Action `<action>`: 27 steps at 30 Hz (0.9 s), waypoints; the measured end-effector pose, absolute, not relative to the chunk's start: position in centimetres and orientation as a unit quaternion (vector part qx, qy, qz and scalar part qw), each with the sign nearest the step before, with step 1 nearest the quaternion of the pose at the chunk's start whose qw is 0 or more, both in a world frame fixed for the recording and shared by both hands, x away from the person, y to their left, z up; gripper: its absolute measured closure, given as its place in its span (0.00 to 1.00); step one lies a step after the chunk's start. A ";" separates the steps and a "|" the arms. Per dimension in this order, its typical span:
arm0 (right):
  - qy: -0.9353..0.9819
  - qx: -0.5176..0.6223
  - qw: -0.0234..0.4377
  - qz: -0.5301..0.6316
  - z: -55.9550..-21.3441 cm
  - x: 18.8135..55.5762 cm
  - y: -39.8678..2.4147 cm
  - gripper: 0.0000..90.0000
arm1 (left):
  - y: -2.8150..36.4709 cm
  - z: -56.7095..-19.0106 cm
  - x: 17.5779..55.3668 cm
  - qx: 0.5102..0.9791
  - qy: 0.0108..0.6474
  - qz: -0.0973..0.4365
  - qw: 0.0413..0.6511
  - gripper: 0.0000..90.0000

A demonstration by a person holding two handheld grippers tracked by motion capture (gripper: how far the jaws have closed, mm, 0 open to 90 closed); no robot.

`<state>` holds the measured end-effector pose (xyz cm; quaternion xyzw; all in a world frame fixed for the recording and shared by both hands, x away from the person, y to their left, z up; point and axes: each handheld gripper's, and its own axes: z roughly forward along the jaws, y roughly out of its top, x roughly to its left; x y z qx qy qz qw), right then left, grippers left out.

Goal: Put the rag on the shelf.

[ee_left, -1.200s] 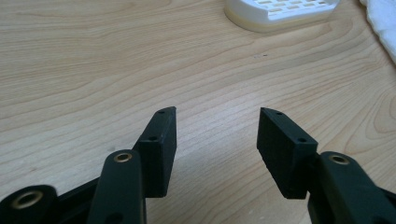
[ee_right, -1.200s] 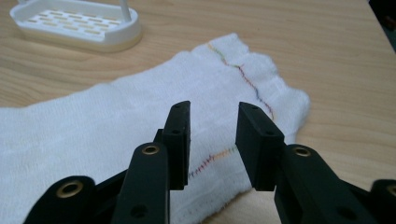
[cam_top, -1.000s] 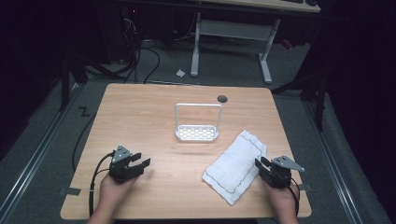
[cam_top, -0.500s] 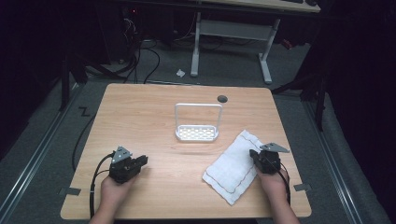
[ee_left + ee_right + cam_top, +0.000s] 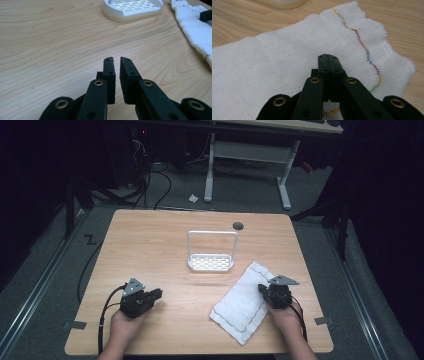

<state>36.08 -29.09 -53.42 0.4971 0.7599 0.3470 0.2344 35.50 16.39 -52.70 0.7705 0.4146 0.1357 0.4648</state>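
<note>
Wooden worktop carries a white cloth at 5 o'clock and a white rack at centre. Right gripper, jaws pressed together, sits over the cloth's right edge. Left gripper, jaws nearly together on nothing, lies at 7 o'clock.

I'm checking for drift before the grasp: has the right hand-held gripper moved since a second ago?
Yes. The right hand-held gripper has slid left, from bare wood beside the white cloth onto its right edge, closer to the white rack.
</note>
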 end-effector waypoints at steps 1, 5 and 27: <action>0.761 0.495 0.230 0.351 -53.4 35.9 -28.8 1.00 | 16.2 -52.7 35.5 0.772 0.413 0.135 0.464 0.91; 0.767 0.485 0.211 0.363 -53.5 34.9 -27.9 1.00 | 15.8 -52.7 35.4 0.776 0.407 0.131 0.464 0.89; 0.840 0.350 0.171 0.378 -53.6 34.2 -16.7 1.00 | 11.0 -52.7 34.0 0.817 0.353 0.090 0.448 0.92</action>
